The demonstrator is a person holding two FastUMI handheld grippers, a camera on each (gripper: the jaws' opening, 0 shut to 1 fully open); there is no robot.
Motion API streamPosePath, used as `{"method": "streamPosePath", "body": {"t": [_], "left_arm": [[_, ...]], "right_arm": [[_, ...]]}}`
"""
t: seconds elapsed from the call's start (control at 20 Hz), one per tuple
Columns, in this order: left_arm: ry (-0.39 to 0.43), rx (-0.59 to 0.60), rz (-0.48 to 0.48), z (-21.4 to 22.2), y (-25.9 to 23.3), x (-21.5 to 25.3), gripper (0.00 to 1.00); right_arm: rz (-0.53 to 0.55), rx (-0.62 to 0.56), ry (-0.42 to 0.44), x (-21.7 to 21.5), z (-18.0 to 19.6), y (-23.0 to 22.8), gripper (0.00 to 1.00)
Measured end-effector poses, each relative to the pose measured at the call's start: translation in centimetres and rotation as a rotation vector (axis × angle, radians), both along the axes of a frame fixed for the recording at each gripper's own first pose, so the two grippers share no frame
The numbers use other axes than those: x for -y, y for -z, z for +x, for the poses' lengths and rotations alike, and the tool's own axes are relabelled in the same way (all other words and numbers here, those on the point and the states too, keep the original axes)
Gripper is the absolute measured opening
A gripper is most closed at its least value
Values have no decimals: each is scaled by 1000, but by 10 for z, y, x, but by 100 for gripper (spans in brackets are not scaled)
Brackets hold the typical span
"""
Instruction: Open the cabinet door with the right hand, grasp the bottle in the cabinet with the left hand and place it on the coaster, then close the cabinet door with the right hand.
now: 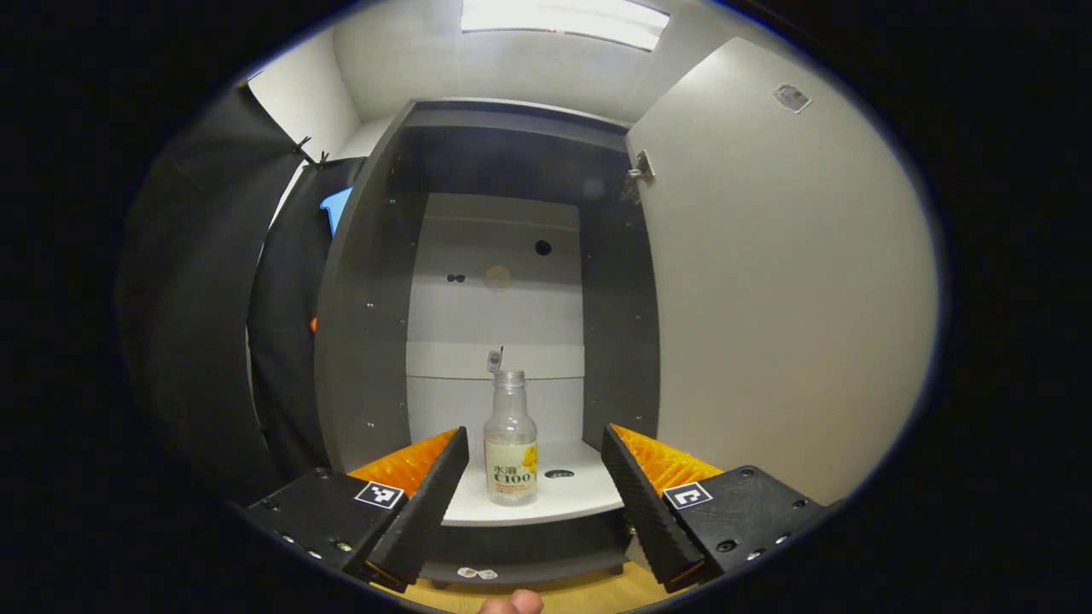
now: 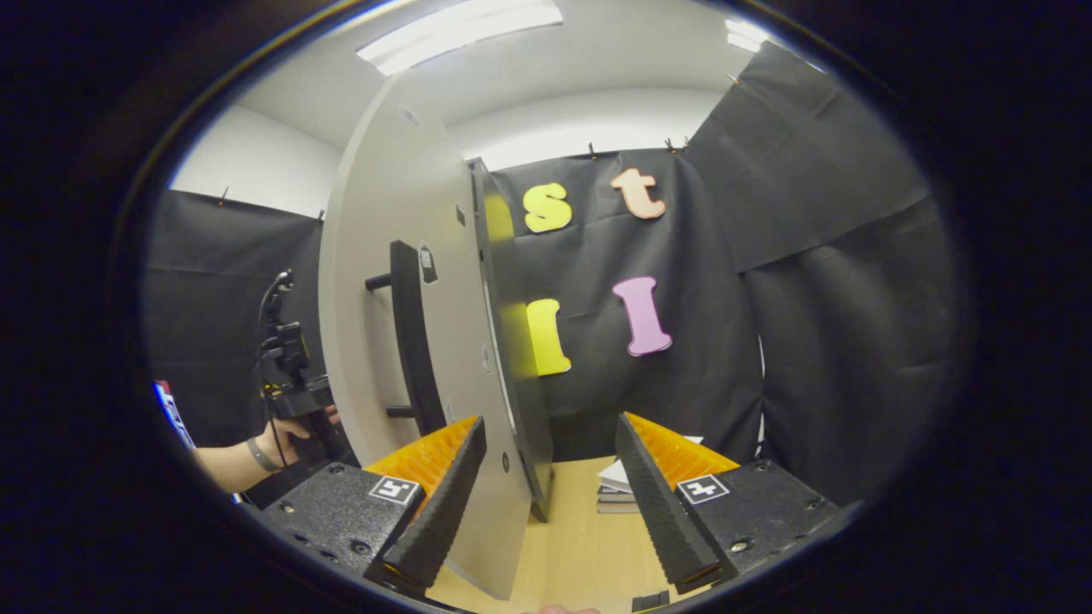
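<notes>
One clear bottle (image 1: 510,439) stands upright on the cabinet's white shelf (image 1: 563,503), low in the centre of the left gripper view, framed beyond your left gripper (image 1: 536,486), whose fingers are spread wide and touch nothing. You are on the grasp step: the cabinet door (image 2: 388,281) already stands swung out, its dark bar handle (image 2: 414,337) facing you in the right gripper view, with the right gripper (image 2: 546,499) parted and straddling the door's edge without pressing it. Next, I judge, you must push the left gripper straight in until the fingers flank the bottle's body, then close.
</notes>
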State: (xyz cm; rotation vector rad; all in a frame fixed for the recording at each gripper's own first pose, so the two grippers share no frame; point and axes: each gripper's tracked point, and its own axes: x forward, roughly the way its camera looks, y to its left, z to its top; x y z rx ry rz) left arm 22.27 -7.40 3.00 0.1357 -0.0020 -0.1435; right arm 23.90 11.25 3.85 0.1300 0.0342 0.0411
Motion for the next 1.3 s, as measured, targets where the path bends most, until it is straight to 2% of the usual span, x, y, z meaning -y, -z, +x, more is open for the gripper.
{"method": "streamPosePath", "body": {"t": [0.15,0.5,0.55,0.6,0.8,0.95,1.0,1.05,1.15,1.2,1.25,1.3], "left_arm": [[-25,-14,49,42,10,-10,94],[-20,-55,26,112,24,-12,95],[-25,-53,25,118,23,-14,100],[-31,-56,18,123,22,-16,95],[-41,-69,10,138,25,-23,96],[-17,-103,9,144,35,-22,96],[-10,-110,7,145,38,-21,92],[-4,-106,7,146,39,-19,88],[7,-82,3,146,33,-14,78],[7,-65,6,147,30,-13,69],[-2,-51,8,148,27,-13,53],[11,-57,6,149,28,-12,46]], "right_arm": [[1,-15,21,7,-3,8,97],[6,-30,102,22,-11,16,97],[17,-24,108,23,-12,16,92],[32,-17,117,24,-14,16,97],[82,-10,165,38,-23,19,97],[74,-18,207,53,-28,23,97],[62,-29,227,59,-30,27,92],[52,-35,239,62,-31,30,97],[43,-43,245,62,-31,31,97],[41,-49,244,61,-31,35,97],[41,-55,242,60,-30,36,97],[42,-63,239,59,-29,39,97]]}}
